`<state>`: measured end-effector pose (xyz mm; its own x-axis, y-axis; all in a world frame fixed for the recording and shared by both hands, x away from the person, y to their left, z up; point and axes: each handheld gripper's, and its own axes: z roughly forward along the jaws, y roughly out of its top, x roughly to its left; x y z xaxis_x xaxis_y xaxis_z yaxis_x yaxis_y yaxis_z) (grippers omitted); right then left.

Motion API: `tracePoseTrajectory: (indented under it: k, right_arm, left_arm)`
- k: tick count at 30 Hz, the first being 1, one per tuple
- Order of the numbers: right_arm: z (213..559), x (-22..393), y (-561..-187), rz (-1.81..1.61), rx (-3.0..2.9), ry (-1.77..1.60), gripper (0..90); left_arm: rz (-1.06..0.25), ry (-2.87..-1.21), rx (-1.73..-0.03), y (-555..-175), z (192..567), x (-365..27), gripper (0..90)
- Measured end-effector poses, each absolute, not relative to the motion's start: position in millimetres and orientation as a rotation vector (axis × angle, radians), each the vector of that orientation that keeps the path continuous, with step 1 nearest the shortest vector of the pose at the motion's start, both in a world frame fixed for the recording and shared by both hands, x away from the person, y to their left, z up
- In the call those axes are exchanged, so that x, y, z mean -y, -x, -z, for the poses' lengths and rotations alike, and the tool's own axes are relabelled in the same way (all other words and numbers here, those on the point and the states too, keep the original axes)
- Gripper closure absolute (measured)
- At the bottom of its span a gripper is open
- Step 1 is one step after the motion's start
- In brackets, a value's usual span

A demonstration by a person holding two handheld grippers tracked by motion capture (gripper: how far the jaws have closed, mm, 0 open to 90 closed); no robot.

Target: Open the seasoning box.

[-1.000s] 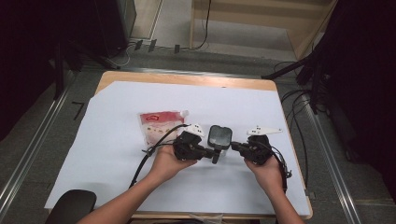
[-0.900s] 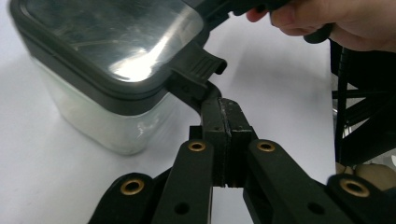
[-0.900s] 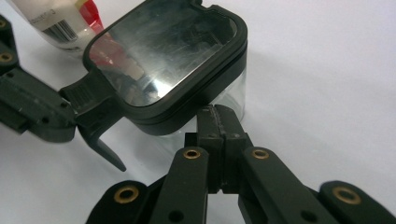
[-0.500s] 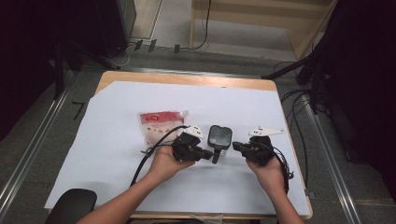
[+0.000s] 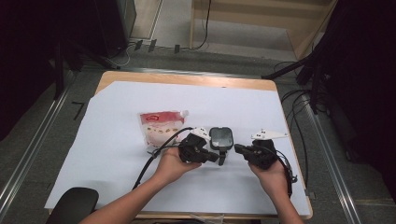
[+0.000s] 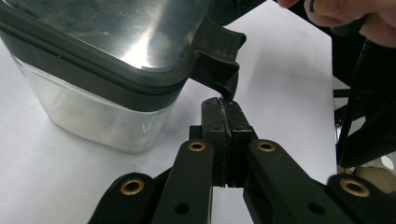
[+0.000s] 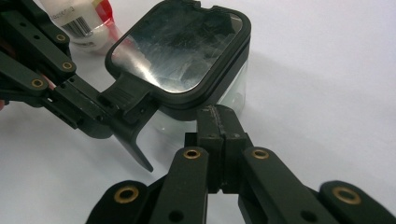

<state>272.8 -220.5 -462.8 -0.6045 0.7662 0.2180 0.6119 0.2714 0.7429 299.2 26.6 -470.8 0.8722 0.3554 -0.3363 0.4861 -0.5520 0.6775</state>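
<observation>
Box (image 7: 187,60) could slide away if the closed left gripper (image 6: 225,119) pushes its latch (image 6: 219,63) too hard.

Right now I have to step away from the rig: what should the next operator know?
Left gripper: shut, empty, its tips just under the black latch tab of the clear square container with a black-rimmed lid.
Right gripper: shut, empty, tips by the container's near wall.
Container stands upright on the white sheet; the red-and-white pouch lies beside it.
Done: both grippers are at the container.
Left: lid is on; the latch probably wants lifting next.
</observation>
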Motion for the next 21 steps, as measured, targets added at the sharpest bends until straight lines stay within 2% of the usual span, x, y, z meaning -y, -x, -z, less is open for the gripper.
tracePoseTrajectory:
  k: [4, 9, 17, 21]
  right_arm:
    - [459, 223, -265, -1.265, -2.342, -1.283, 90.0]
    - [456, 219, -252, -1.275, -2.354, -1.272, 90.0]
    - [458, 195, -240, -1.283, -2.420, -1.190, 90.0]
    - [462, 181, -240, -1.276, -2.447, -1.175, 90.0]
  left_arm:
    - [0.217, -2.217, -0.590, -302, 466, -35, 89.6]
    - [0.244, -2.224, -0.575, -302, 460, -42, 84.5]
    - [0.315, -2.199, -0.579, -301, 449, -54, 62.9]
    - [0.289, -2.198, -0.566, -299, 446, -58, 55.5]
